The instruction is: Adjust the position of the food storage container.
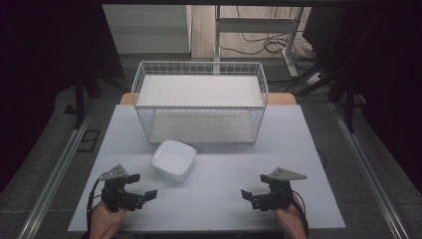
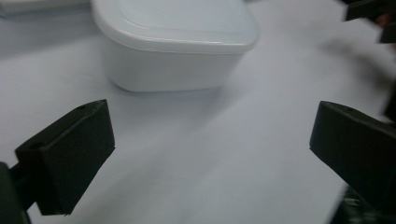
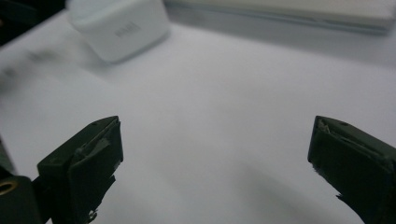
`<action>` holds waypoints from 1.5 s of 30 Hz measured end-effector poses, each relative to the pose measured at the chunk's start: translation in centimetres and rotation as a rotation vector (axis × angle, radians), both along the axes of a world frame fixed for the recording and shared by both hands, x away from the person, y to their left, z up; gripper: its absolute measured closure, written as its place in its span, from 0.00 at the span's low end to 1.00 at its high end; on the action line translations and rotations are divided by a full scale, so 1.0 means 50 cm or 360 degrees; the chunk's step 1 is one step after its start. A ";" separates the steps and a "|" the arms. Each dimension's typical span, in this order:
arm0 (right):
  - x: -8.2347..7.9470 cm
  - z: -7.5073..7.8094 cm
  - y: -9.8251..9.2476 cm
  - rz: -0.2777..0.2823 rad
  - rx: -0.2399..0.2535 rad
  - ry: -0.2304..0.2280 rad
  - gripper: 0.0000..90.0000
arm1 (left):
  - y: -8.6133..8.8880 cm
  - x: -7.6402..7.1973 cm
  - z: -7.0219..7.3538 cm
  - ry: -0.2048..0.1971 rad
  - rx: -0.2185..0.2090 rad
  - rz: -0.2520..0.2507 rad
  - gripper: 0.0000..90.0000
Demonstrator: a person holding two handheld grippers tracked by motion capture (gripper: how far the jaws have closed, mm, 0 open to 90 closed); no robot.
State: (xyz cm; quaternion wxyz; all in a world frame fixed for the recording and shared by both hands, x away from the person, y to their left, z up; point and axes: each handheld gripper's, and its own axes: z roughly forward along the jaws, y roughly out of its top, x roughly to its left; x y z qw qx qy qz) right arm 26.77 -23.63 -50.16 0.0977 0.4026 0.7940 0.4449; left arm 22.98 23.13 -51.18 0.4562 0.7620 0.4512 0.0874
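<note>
A white square bowl (image 1: 174, 159) sits on the table, just in front of a white wire basket (image 1: 199, 102). My left gripper (image 1: 143, 186) is low over the table, near the front left, with its jaws wide apart and nothing between them. In the left gripper view the bowl (image 2: 177, 42) stands close ahead, beyond the open left gripper (image 2: 212, 135). My right gripper (image 1: 255, 186) is held near the front right, also open and holding nothing. From the right gripper view, the bowl (image 3: 121, 25) lies far off at upper left, past the open right gripper (image 3: 215, 140).
The pale table top (image 1: 224, 174) stretches between the two grippers. The wire basket has a flat white shelf on top and a floor panel inside. Dark curtains, metal rails and floor cables surround the table.
</note>
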 end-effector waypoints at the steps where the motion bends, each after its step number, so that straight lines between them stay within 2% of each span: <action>1: 0.000 -0.007 -0.005 -0.0007 -0.0026 0.0019 0.04 | -0.003 0.001 -0.005 -0.0008 0.0057 0.0018 0.00; 2: 0.000 -0.007 -0.005 -0.0007 -0.0026 0.0019 0.04 | -0.003 0.001 -0.005 -0.0008 0.0057 0.0018 0.00; 3: 0.004 -0.024 -0.010 0.0009 -0.0076 0.0067 0.03 | -0.005 0.005 -0.010 0.0016 0.0082 0.0015 0.00; 4: 0.007 -0.030 -0.009 0.0003 -0.0093 0.0072 0.03 | -0.007 0.011 -0.020 0.0045 0.0131 0.0007 0.00; 5: 0.007 -0.030 -0.009 0.0003 -0.0093 0.0072 0.03 | -0.007 0.011 -0.020 0.0045 0.0131 0.0007 0.00; 7: 0.010 -0.032 -0.003 0.0009 -0.0111 0.0027 0.02 | -0.009 0.013 -0.026 0.0021 0.0206 0.0033 0.00; 9: 0.007 -0.029 -0.001 0.0009 -0.0134 -0.0028 0.01 | -0.005 0.013 -0.025 -0.0006 0.0209 0.0041 0.00; 11: 0.006 -0.027 -0.001 0.0005 -0.0145 -0.0046 0.01 | -0.002 0.014 -0.026 -0.0023 0.0210 0.0047 0.03; 14: 0.007 -0.027 0.000 0.0003 -0.0154 -0.0030 0.01 | 0.002 0.017 -0.033 -0.0030 0.0284 0.0066 0.05; 20: 0.009 -0.028 0.001 0.0001 -0.0178 -0.0015 0.00 | 0.005 0.022 -0.029 -0.0002 0.0265 0.0106 0.05; 22: 0.010 -0.027 0.001 -0.0003 -0.0194 -0.0022 0.00 | 0.009 0.025 -0.026 -0.0002 0.0241 0.0118 0.03; 26: 0.011 -0.024 0.003 -0.0018 -0.0177 -0.0029 0.00 | 0.020 0.033 -0.019 -0.0023 0.0238 0.0149 0.02; 29: 0.013 -0.022 0.005 -0.0011 -0.0160 -0.0028 0.00 | 0.035 0.042 -0.012 -0.0039 0.0179 0.0199 0.03; 30: 0.013 -0.022 0.006 -0.0011 -0.0157 -0.0024 0.00 | 0.039 0.045 -0.009 -0.0049 0.0185 0.0212 0.06; 31: 0.014 -0.020 0.008 -0.0018 -0.0150 -0.0013 0.00 | 0.042 0.047 -0.006 -0.0063 0.0198 0.0220 0.15; 32: 0.014 -0.020 0.008 -0.0018 -0.0150 -0.0013 0.00 | 0.044 0.050 -0.004 -0.0071 0.0207 0.0227 0.15; 33: 0.015 -0.020 0.008 -0.0018 -0.0142 -0.0009 0.00 | 0.047 0.054 -0.001 -0.0073 0.0201 0.0217 0.20; 34: 0.016 -0.018 0.010 -0.0023 -0.0128 -0.0006 0.00 | 0.052 0.063 0.002 -0.0075 0.0152 0.0184 0.30; 35: 0.017 -0.016 0.010 -0.0023 -0.0130 -0.0012 0.00 | 0.053 0.066 0.002 -0.0073 0.0134 0.0184 0.34; 38: 0.019 -0.012 0.014 -0.0028 -0.0145 -0.0027 0.00 | 0.055 0.077 0.002 -0.0072 0.0118 0.0190 0.42; 42: 0.023 -0.006 0.025 -0.0019 -0.0179 -0.0047 0.01 | 0.058 0.094 0.002 -0.0083 0.0134 0.0221 0.53; 45: 0.030 -0.001 0.041 0.0001 -0.0209 -0.0049 0.06 | 0.058 0.110 0.005 -0.0099 0.0156 0.0247 0.61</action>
